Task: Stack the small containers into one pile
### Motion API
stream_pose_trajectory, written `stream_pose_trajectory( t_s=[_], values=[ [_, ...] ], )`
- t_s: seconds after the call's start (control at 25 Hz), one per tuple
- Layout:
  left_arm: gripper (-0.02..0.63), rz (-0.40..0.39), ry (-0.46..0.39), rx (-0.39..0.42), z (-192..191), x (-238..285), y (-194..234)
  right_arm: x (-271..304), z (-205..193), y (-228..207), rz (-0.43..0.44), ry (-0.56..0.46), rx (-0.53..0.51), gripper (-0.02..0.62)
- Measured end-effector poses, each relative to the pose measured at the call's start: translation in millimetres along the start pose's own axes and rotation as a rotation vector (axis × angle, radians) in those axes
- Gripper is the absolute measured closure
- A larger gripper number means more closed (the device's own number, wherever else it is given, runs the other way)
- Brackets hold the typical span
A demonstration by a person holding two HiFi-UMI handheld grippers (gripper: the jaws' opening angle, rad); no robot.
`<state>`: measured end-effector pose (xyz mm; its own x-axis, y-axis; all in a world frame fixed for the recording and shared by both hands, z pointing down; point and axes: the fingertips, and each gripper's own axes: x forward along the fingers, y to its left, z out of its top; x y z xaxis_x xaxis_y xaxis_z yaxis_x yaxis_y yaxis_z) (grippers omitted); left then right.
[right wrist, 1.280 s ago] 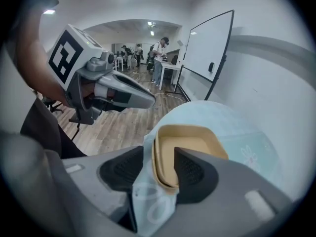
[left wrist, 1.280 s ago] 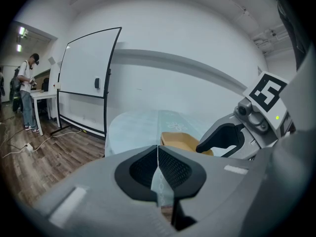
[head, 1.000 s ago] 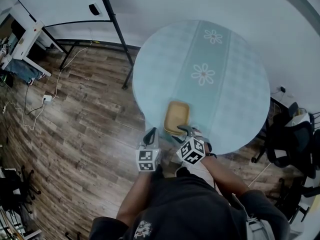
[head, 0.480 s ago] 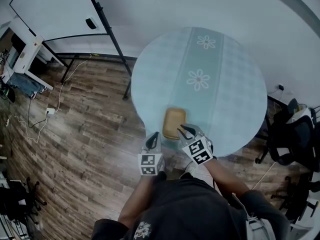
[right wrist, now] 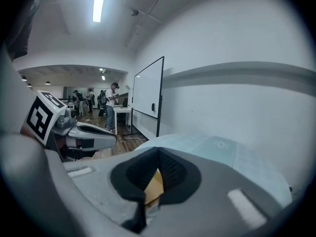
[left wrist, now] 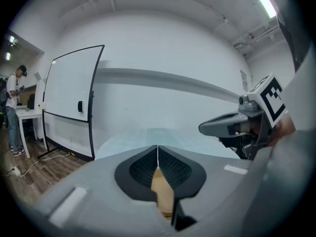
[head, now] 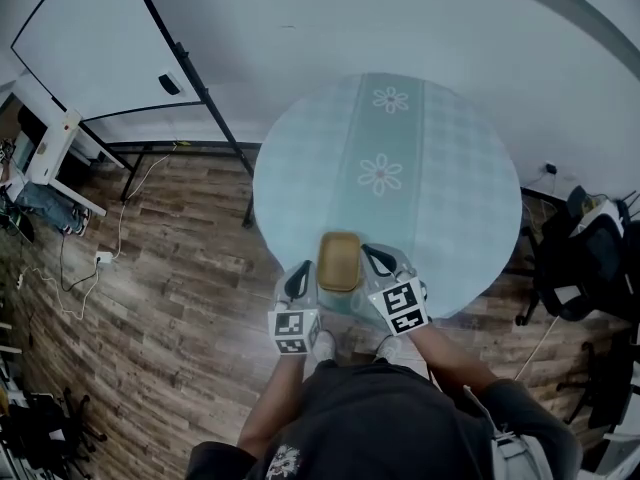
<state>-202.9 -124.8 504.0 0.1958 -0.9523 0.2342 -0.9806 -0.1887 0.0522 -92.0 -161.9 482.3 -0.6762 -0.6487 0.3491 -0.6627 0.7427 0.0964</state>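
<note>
Lying near the table (head: 455,183) edge: tan, round-cornered container pile (head: 339,261)

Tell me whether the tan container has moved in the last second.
No. The tan container keeps its place against the nearer flower print.

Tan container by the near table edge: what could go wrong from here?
1. The tan container sits close to the near edge of the round table; a nudge toward the person could tip it off.
2. The left gripper and right gripper, both shut, flank it closely; a sideways swing of either could clip it.
</note>
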Motion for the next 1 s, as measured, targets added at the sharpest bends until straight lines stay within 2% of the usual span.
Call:
stream_pose_trajectory(
  t_s=[0.2, 0.32, 0.48, 0.72, 1.0],
  values=[
    [0.600, -0.045, -0.061, 0.017, 42, 5, -13, -13, 18, -19, -0.049, -0.082, 0.076, 0.594],
    [0.600, -0.062, -0.101, 0.013, 57, 10, -17, -21, 28, -30, -0.091, -0.131, 0.075, 0.594],
    [0.600, -0.070, -0.113, 0.008, 65, 14, -20, -29, 36, -40, -0.119, -0.159, 0.066, 0.595],
    [0.600, -0.086, -0.117, 0.012, 70, 22, -30, -31, 40, -47, -0.088, -0.192, 0.127, 0.595],
    [0.600, -0.101, -0.135, 0.006, 78, 27, -38, -34, 47, -46, -0.075, -0.229, 0.122, 0.595]
  ],
)
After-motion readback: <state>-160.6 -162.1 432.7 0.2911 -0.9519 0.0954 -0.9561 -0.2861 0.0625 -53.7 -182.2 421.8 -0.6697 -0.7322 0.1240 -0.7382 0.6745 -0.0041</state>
